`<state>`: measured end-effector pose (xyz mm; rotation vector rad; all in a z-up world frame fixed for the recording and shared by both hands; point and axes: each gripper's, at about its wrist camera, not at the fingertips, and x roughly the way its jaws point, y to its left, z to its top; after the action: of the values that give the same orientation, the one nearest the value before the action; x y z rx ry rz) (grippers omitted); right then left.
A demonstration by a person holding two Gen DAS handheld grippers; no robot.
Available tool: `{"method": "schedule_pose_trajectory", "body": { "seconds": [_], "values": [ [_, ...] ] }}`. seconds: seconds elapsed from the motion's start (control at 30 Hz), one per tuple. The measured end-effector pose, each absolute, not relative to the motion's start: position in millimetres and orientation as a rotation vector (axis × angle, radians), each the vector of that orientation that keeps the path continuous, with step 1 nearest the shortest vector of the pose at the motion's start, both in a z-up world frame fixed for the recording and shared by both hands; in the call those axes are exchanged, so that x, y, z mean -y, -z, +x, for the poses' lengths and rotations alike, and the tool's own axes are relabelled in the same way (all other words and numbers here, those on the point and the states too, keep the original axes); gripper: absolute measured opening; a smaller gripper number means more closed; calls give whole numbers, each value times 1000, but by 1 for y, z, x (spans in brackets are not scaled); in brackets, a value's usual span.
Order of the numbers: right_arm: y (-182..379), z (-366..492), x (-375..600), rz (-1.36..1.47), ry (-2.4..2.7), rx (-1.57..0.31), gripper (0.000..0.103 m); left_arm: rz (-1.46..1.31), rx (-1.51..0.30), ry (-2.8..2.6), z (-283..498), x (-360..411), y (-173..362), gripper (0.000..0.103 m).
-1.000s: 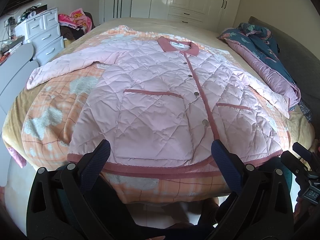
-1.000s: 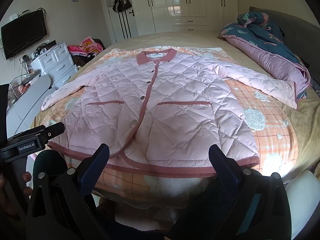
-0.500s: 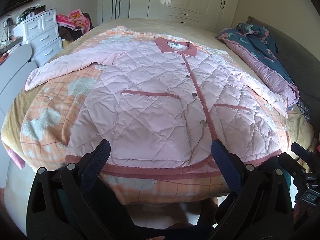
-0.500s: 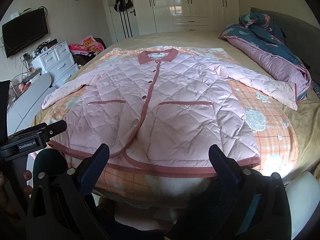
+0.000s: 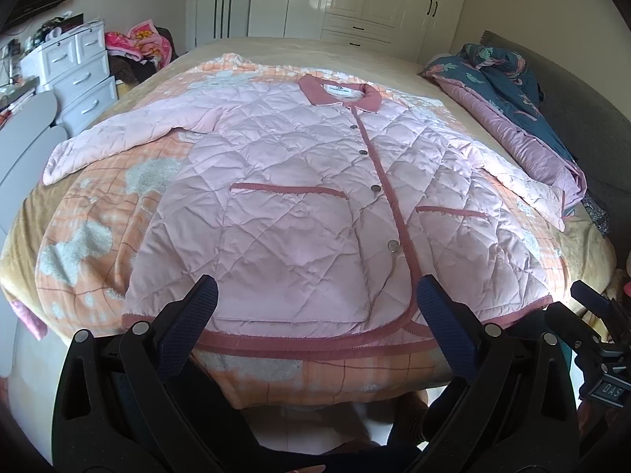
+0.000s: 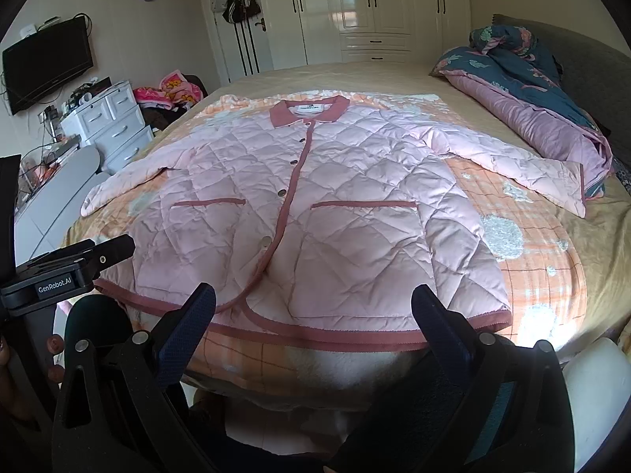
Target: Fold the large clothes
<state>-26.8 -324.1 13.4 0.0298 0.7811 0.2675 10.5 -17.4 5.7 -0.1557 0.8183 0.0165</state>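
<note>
Left wrist view: my left gripper (image 5: 315,311) hangs at the near edge of the bed (image 5: 299,45), fingers spread wide, nothing between them. The pink quilted jacket (image 5: 315,205) lies flat and face up on the orange checked blanket (image 5: 98,213), collar far, hem near, buttoned down the front. To start well, I judge I should take a sleeve near its cuff and carry it across the chest without dragging the body (slippery-looking quilting, so a firm bite). The left sleeve (image 5: 118,134) runs out to the far left.

Count here: one jacket, two pockets, four buttons I can make out.

Right wrist view: my right gripper (image 6: 313,309) is also wide apart and empty, just short of the dark pink hem (image 6: 315,337). The right sleeve (image 6: 508,165) stretches right, its cuff just beside the rumpled duvet (image 6: 528,98); I'd lift that cuff clear of the duvet first. My other tool shows at the near left edge.

Count: one jacket, two sleeves, two pockets, one collar (image 6: 309,112), two grippers.
</note>
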Motion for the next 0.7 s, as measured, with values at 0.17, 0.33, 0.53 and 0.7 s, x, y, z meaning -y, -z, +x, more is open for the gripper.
{"method": "schedule_pose_trajectory", "body": {
  "seconds": [0.17,0.33,0.53,0.7],
  "values": [
    [-14,-26,325,30,-267,-781,99,-156,-819,-8,12,19,-6,95],
    [-14,-21,326,28,-268,-781,99,-159,-822,-1,16,18,-5,95],
    [-15,-11,325,18,-264,-785,99,-164,-828,5,25,18,-5,95],
    [-16,7,323,14,-255,-792,99,-168,-840,-4,42,16,-5,95]
  ]
}}
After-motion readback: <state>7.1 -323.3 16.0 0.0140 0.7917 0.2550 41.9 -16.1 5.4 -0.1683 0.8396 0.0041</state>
